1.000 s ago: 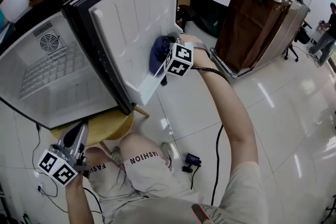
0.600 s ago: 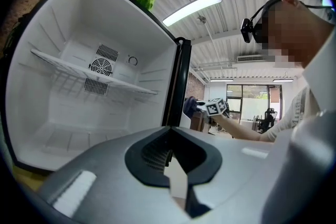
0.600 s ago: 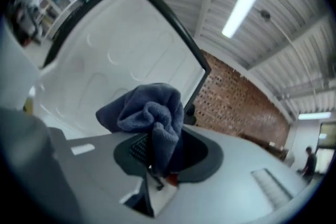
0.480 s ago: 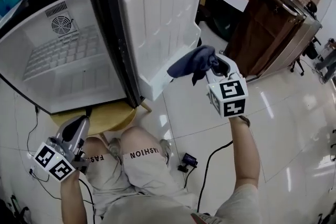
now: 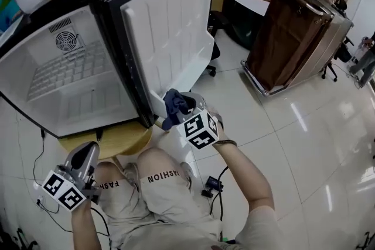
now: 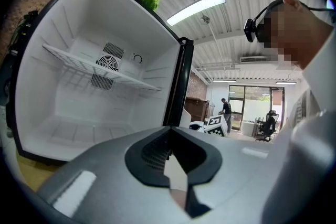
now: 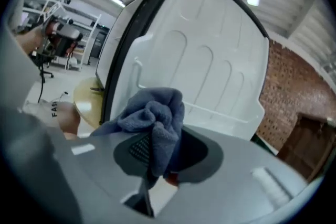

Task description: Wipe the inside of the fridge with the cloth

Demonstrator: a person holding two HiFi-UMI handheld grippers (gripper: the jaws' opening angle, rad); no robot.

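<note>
Head view first: the fridge (image 5: pixel 70 76) sits on a little round wooden counter (image 5: pixel 114 140) with its door (image 5: pixel 170 20) swung wide to the right. The dark blue cloth (image 5: pixel 174 103) is bunched up in the right tool (image 5: pixel 177 109), down by the near bottom corner of the door and outside the cabinet, so I'd say no wiping of the main box is going on right now. The left tool (image 5: pixel 88 154) hangs low at the near left, beside the person's knee, well away from everything. In the left gripper view its jaws are clenched together with nothing between them, pointing at the bare white interior with its wire shelf (image 6: pixel 100 68) and the fan vent (image 6: pixel 107 63) on the back wall. In the right gripper view the jaws are clamped on a fold of the cloth, with a fat wad puffing out in front of them and a tail drooping to the left; the door's inner liner and its bottom door shelf (image 7: pixel 220 113) are right ahead. Handling-wise this thing looks like soft, light, floppy microfibre. It'll squash flat against the smooth hard plastic, but I reckon it could drag out of a shallow pinch or snag on that wire shelf. So grip it deep in the fold and lead with the wad.
</note>
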